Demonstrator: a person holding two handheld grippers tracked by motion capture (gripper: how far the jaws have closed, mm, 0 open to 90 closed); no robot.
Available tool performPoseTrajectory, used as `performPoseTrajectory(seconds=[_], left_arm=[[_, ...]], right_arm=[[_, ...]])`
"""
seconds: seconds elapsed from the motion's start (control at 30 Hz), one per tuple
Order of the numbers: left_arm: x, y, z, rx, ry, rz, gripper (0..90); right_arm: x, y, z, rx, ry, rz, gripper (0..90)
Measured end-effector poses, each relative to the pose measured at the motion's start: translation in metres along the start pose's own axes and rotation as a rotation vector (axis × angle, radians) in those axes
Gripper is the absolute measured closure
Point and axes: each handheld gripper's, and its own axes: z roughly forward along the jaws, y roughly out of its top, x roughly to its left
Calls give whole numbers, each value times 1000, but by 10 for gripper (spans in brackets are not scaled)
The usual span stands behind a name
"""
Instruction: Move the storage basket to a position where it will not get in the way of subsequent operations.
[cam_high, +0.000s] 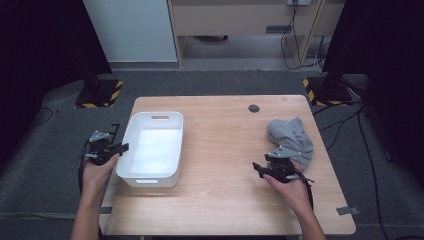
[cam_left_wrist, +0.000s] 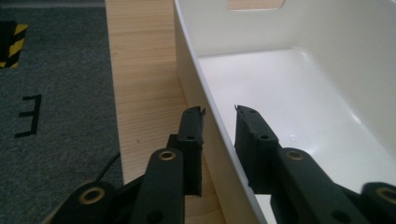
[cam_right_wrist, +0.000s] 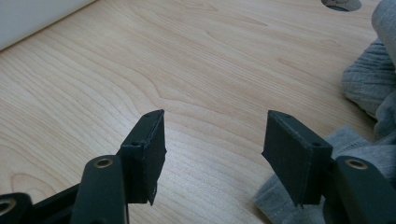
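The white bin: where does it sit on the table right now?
In the high view, the white bin sits on the table's left part, its near left wall between the jaws of the left gripper; the grey cloth lies far right.

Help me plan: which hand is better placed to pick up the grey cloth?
Right. The right gripper sits open beside the grey cloth; the left gripper straddles the white bin wall.

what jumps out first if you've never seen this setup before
The white bin stands empty on the left part of the wooden table, and the left gripper straddles its near left wall, one jaw outside and one inside, with a gap to the wall. A crumpled grey cloth lies near the table's right edge, with the right gripper open just beside it, nothing between its jaws.
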Motion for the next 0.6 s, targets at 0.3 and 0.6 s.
performPoseTrajectory(seconds=[0.3,0.6], left_arm=[[-3,-5,-4,-1,-16,-7,719],[1,-5,-5,-10,2,-11,737]], right_arm=[[-1,-1,1,13,5,-3,385],[-1,-1,2,20,8,4,380]])
